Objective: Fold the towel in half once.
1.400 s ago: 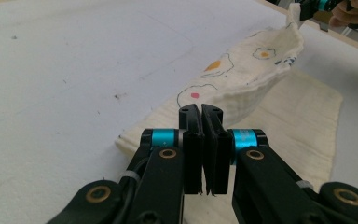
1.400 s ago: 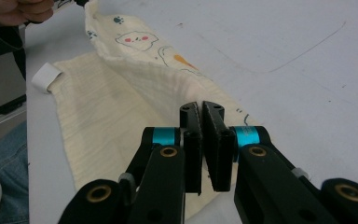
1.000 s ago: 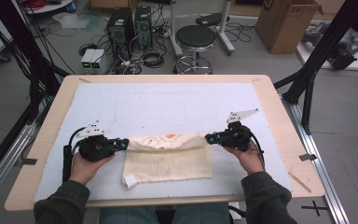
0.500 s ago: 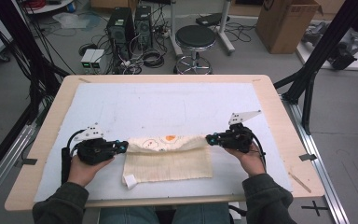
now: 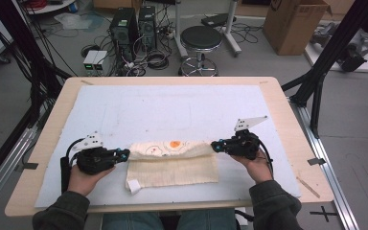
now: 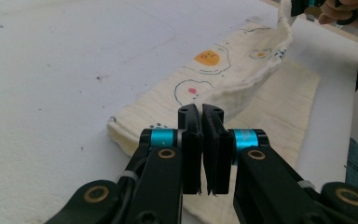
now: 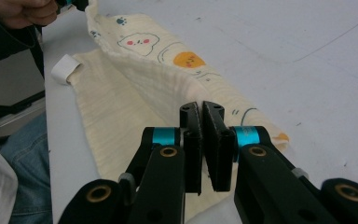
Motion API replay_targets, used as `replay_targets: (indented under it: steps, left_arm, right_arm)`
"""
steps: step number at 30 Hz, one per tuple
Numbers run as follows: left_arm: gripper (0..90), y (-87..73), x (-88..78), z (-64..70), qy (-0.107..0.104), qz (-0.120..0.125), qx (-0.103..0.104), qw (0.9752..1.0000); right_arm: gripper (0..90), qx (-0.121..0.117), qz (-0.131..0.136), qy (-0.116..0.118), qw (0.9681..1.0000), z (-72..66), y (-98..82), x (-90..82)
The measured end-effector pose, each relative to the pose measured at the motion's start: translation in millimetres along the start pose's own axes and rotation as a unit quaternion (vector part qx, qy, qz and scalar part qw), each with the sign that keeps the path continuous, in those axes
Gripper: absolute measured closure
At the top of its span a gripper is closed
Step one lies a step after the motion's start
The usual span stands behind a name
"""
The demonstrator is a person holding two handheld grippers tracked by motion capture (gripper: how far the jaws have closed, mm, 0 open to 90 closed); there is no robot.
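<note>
A cream cloth (image 5: pixel 172 167) with printed cartoon shapes lies on the white mat near the table's front edge. Its far part is folded back toward the person, and the folded edge hangs stretched between both grippers. My left gripper (image 5: pixel 127 154) is shut on the left end of that edge; in the left gripper view the jaws (image 6: pixel 201 112) meet on the cloth (image 6: pixel 223 70). The right gripper (image 5: pixel 214 145) is shut on the right end, and its own view shows its jaws (image 7: pixel 201 108) pinching the cloth (image 7: pixel 121 107). A white tag (image 5: pixel 133 186) sticks out at the cloth's near left corner.
The white mat (image 5: pixel 172 110) covers most of the wooden table (image 5: pixel 43 143), with bare mat beyond the cloth. Past the far edge stand a stool (image 5: pixel 201 38), computer towers (image 5: pixel 134 24) with cables, and a cardboard box (image 5: pixel 297 24). Black frame posts flank the table.
The left gripper has drifted slightly left and toward the near edge with the cloth's edge. The right gripper has kept still.
</note>
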State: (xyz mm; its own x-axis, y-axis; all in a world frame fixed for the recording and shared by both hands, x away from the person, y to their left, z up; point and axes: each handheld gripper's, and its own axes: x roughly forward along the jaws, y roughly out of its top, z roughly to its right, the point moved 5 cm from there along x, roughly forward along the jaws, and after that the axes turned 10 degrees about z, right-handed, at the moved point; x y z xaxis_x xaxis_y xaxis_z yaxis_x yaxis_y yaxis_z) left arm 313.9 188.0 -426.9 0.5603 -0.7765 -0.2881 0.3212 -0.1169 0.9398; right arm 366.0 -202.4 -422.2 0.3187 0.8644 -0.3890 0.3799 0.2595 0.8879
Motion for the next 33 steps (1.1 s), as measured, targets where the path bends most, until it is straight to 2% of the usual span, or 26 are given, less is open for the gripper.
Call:
replay_targets:
  steps: [24, 33]
  left_arm:
    - [84.2, -12.0, -3.6, 12.4, -0.006, -0.004, 0.004, 1.0000]
    - [84.2, -16.3, -4.8, 16.6, -0.008, -0.010, 0.009, 0.9999]
  right_arm:
    - [86.3, -0.005, 0.003, 0.006, 1.0000, -10.2, -12.5, -5.6]
    - [86.3, -0.003, -0.006, 0.007, 1.0000, -10.7, -20.7, -5.5]
